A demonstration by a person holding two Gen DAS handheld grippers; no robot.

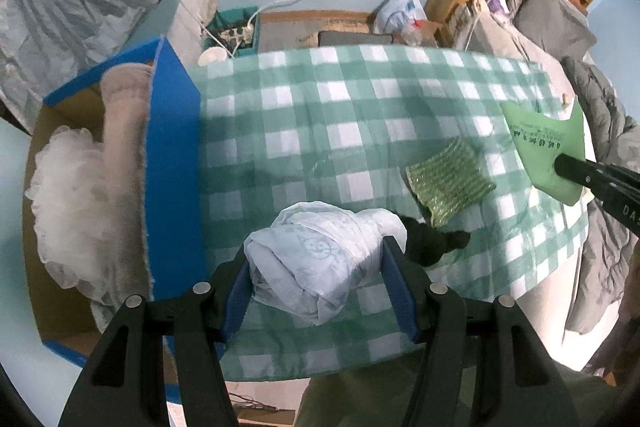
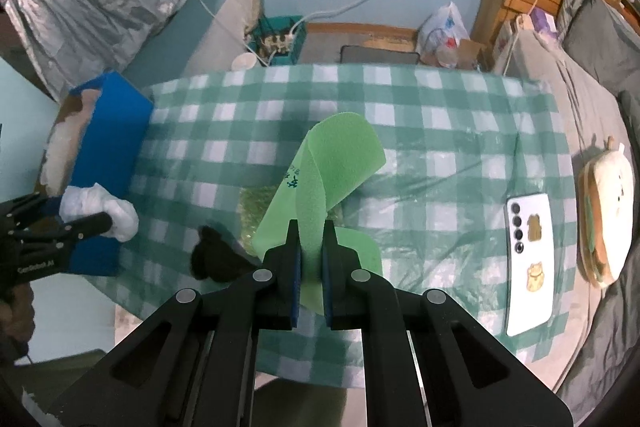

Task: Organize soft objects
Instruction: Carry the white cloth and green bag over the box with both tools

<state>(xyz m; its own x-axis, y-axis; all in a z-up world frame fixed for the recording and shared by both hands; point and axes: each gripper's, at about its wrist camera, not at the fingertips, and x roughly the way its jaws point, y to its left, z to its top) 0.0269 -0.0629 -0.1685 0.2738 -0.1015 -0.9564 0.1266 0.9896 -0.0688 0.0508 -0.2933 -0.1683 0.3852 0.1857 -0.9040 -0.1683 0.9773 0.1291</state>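
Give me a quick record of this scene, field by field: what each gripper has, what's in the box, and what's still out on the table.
left gripper: shut on white plastic bag bundle
right gripper: shut on green foam sheet, which curls upward
blue box: at table's left edge, holds pink plush and white mesh pouf
loose on checked tablecloth: green scrub pad, black soft item
other items: phone, sandwich plush on bed at right
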